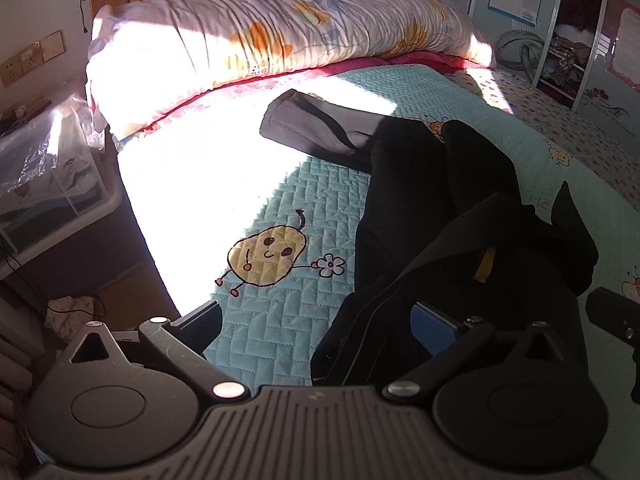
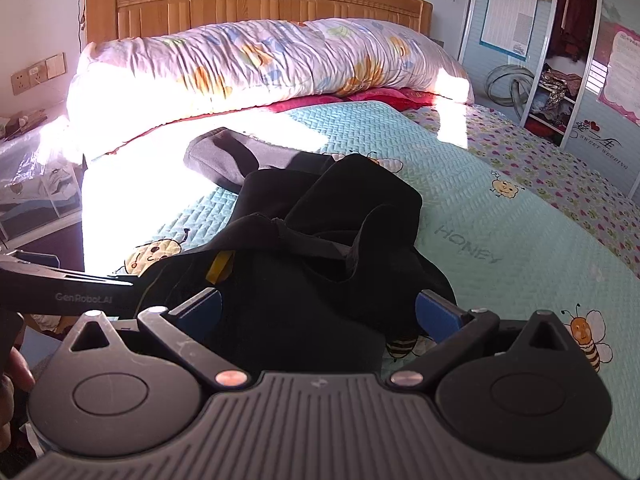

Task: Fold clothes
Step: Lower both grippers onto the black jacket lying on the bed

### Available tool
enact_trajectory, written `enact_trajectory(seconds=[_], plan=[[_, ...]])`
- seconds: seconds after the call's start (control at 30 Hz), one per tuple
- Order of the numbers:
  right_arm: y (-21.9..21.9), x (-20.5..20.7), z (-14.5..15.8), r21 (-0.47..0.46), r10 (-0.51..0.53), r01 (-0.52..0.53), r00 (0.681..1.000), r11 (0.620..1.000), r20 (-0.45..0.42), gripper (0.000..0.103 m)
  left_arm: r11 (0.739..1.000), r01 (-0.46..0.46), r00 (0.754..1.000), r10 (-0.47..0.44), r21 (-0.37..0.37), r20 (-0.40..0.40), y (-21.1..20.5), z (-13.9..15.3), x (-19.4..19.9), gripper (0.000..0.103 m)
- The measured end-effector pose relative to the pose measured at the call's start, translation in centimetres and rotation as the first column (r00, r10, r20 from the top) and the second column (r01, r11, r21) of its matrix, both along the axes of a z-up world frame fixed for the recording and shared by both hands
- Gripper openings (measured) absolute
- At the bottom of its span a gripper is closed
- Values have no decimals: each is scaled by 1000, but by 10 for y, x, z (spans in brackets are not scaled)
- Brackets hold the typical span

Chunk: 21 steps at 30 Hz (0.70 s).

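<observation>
Black trousers (image 2: pixel 320 216) lie crumpled on bed (image 2: pixel 500 216). Your right gripper (image 2: pixel 318 312): fingers wide, waistband between them. Left gripper (image 1: pixel 316 326): fingers wide, trousers' edge by right finger (image 1: pixel 434 326).

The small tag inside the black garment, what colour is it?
Yellow tag; clearest in the right wrist view.
</observation>
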State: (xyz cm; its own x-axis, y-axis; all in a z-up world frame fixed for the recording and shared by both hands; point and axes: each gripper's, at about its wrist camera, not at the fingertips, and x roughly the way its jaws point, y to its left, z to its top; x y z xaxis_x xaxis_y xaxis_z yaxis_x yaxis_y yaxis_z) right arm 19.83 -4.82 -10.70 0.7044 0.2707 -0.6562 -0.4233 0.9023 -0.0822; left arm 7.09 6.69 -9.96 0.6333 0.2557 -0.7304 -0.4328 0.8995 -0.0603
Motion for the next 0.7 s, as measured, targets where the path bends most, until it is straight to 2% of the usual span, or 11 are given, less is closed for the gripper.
enact_trajectory(seconds=[0.17, 0.23, 0.4, 0.47, 0.57, 0.7], plan=[[-4, 13, -15, 85, 2, 2, 999, 996, -51, 102, 998, 57, 998, -57, 12, -6, 5, -7, 7, 103], [-9, 15, -20, 108, -5, 13, 998, 994, -70, 102, 995, 96, 995, -96, -16, 6, 9, -10, 9, 103], [-27, -4, -32, 169, 48, -32, 994, 985, -96, 102, 993, 95, 995, -95, -64, 13, 19, -26, 10, 103], [-21, -13, -40, 149, 81, -65, 992, 987, -100, 102, 992, 90, 996, -90, -87, 4, 20, -33, 12, 103], [3, -14, -56, -7, 83, -84, 994, 996, -72, 102, 990, 98, 995, -101, -104, -24, 17, -41, 14, 103], [16, 0, -73, -65, 71, -75, 995, 995, -63, 102, 993, 109, 991, -112, -51, -68, 12, -48, 13, 103]])
